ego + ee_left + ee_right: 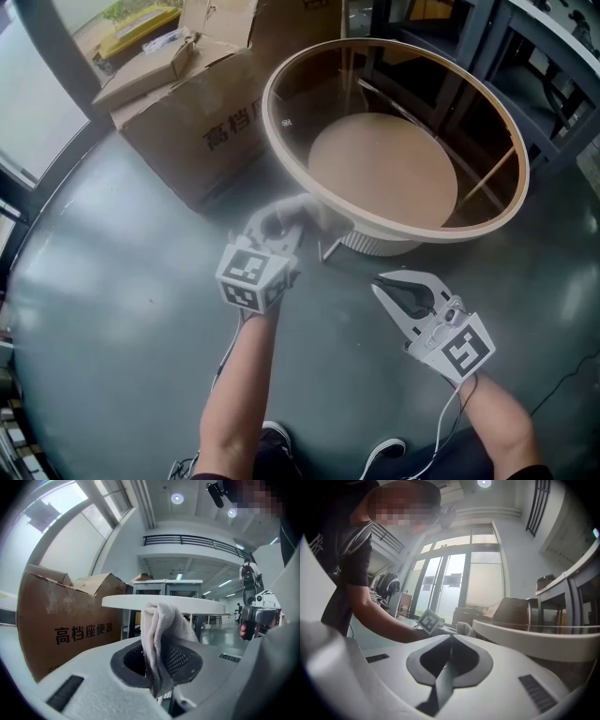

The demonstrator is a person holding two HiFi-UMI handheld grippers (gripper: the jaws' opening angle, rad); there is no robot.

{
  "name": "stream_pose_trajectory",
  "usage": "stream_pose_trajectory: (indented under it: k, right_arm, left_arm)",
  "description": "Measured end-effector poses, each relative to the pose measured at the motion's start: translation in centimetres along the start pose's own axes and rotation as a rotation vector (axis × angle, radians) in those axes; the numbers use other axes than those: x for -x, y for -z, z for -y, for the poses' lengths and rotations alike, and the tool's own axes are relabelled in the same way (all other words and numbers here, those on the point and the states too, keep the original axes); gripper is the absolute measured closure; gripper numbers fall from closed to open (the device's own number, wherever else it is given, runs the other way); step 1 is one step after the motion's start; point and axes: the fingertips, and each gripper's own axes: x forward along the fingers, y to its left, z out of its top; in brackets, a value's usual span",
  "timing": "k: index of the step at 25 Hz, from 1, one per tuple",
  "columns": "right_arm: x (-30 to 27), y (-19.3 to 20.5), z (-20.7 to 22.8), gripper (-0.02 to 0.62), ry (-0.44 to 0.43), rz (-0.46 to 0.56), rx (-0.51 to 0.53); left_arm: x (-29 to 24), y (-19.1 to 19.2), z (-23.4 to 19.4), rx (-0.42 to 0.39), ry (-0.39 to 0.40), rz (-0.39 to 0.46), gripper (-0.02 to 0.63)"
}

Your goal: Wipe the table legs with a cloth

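A round table with a beige rim (394, 230) and a glass top stands in front of me; a thin leg (488, 176) shows through the glass. My left gripper (279, 225) is shut on a pale cloth (292, 210), held against the near-left edge of the rim by a metal foot (325, 251). In the left gripper view the cloth (161, 630) hangs between the jaws, with the table top (164, 603) and a leg (125, 623) just behind. My right gripper (386, 285) is shut on nothing, low and to the right of the left one. The right gripper (450, 654) points at the rim (525, 637).
A big cardboard box (211, 117) with printed characters stands left of the table, close to the left gripper. Dark desk frames (530, 66) lie behind on the right. A ribbed white base (375, 246) sits under the table's near edge. The floor is dark grey.
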Motion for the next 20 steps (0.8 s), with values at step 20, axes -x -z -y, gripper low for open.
stream_pose_trajectory:
  k: [20]
  right_arm:
    - [2.3,4.0,1.6,0.589,0.033,-0.072,0.014]
  left_arm:
    - [-2.2,16.1,-0.7,0.150,-0.091,-0.119,0.568]
